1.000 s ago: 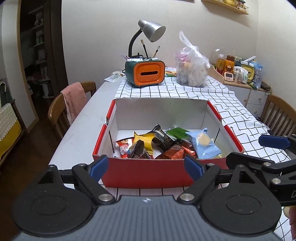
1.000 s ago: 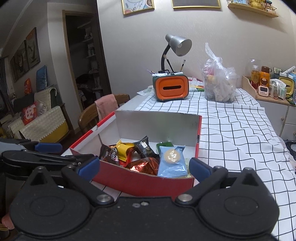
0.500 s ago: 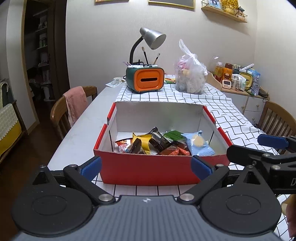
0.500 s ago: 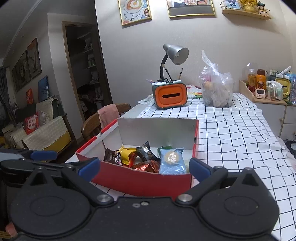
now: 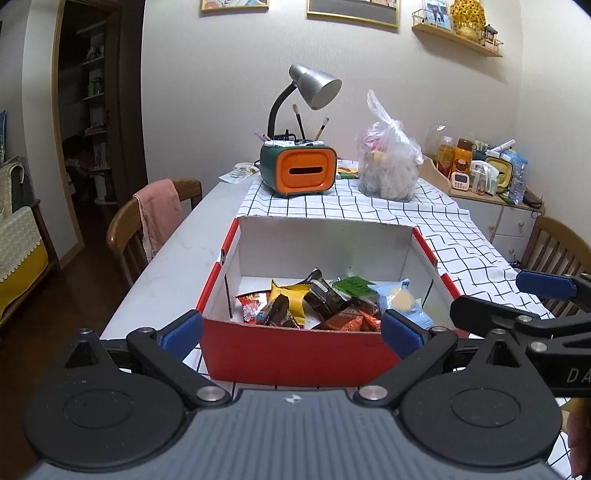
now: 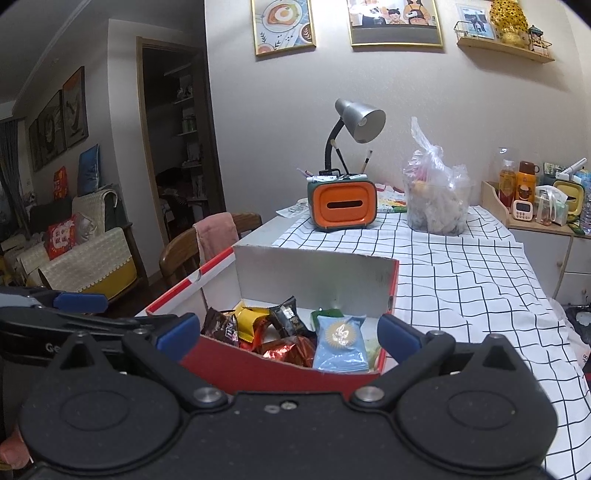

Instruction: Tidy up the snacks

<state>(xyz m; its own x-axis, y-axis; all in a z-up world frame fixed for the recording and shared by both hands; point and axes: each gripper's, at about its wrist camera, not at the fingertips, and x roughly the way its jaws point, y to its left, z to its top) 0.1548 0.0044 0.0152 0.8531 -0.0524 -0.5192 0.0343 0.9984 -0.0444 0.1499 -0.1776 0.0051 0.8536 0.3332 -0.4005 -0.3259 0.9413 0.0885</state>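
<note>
Red box open-topped, snacks piled inside, near wall fronting

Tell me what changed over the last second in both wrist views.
Both cameras tilted up and drew back a little: the red box sits lower and smaller in view, with more wall showing. The left gripper and right gripper stayed open and empty. The snacks in the box, the lamp and the plastic bag did not move.

Lived-in home dining room. Framed food prints and a family picture on the wall, wooden chair draped with a pink towel, checked cloth over the worktop, desk lamp, sofa with cushions beyond.
</note>
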